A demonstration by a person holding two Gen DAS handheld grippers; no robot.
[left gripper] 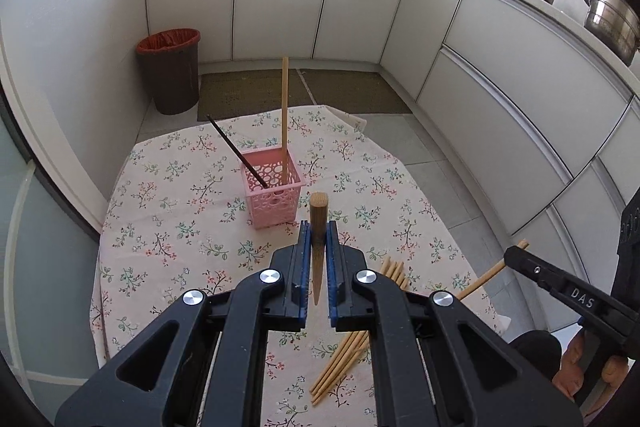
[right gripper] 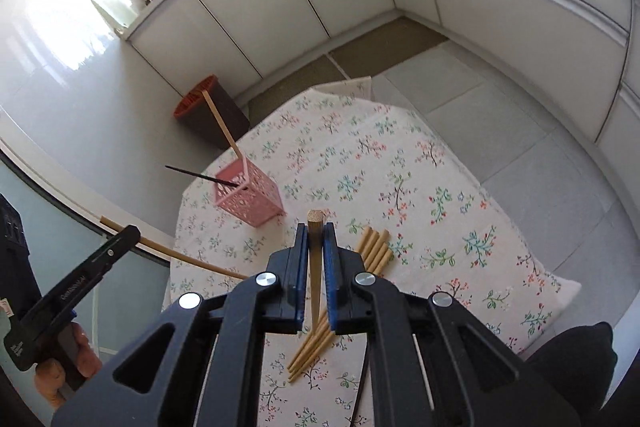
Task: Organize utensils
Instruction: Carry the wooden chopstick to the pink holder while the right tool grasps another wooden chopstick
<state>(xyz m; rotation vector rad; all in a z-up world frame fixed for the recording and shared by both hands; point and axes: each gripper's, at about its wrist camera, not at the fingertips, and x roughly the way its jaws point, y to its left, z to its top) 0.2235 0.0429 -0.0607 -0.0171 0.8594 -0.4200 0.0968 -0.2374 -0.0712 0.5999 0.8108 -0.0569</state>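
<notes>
- Left gripper (left gripper: pixel 319 227): clenched on a wooden chopstick (left gripper: pixel 319 215), raised over the table (left gripper: pixel 168 227).
- Right gripper (right gripper: pixel 316 229): clenched on another chopstick (right gripper: pixel 315 223).
- Pink basket (left gripper: pixel 272 195): far left, holding one wooden and one black stick (left gripper: pixel 236 151).
- Loose pile (right gripper: pixel 374 247): near right, on the cloth.

The left gripper (left gripper: pixel 319 227) clamps a wooden chopstick (left gripper: pixel 318 219) above the floral table (left gripper: pixel 168 227); the pink basket (left gripper: pixel 274 191) near the table's middle holds a wooden chopstick (left gripper: pixel 284 115) and a black one (left gripper: pixel 236 151); loose chopsticks (left gripper: pixel 344 359) lie by the near right edge.
</notes>
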